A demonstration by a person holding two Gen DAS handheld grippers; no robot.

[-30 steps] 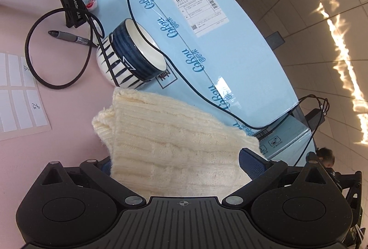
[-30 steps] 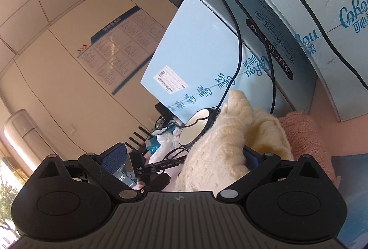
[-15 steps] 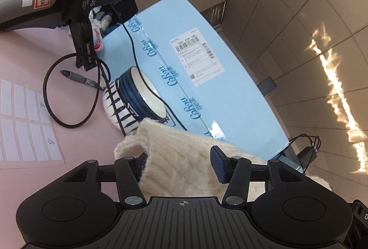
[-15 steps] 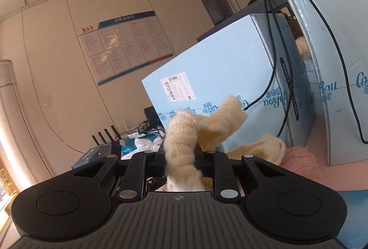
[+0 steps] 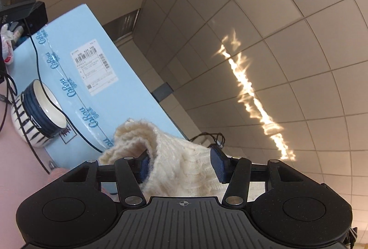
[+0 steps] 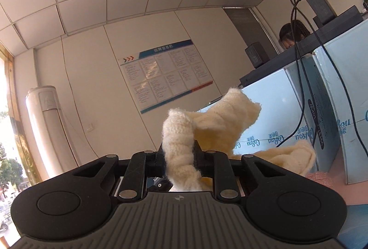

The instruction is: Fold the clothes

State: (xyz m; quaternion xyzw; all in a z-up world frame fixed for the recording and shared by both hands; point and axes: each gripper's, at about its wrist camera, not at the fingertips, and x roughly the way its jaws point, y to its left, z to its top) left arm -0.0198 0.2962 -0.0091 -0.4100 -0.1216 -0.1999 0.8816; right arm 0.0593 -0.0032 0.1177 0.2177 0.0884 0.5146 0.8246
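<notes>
Garment: cream knit sweater (image 5: pixel 184 166), lower centre; soft, light, stretchy, likely droops.
Left gripper (image 5: pixel 181 165): pads loosely bracketing knit, grip uncertain.
Right gripper (image 6: pixel 179 156): pinching bunched edge.
Hold: thick ribbed edges.

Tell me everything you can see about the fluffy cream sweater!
The sweater is cream, thick, fuzzy knit with ribbed rows. It is lifted up, bunched and floppy, not folded flat. The right tool pinches a twisted roll of it tightly, and a flap sticks up above. The left tool has a wide band of knit between its fingers. Part of it droops beside a blue box.
</notes>
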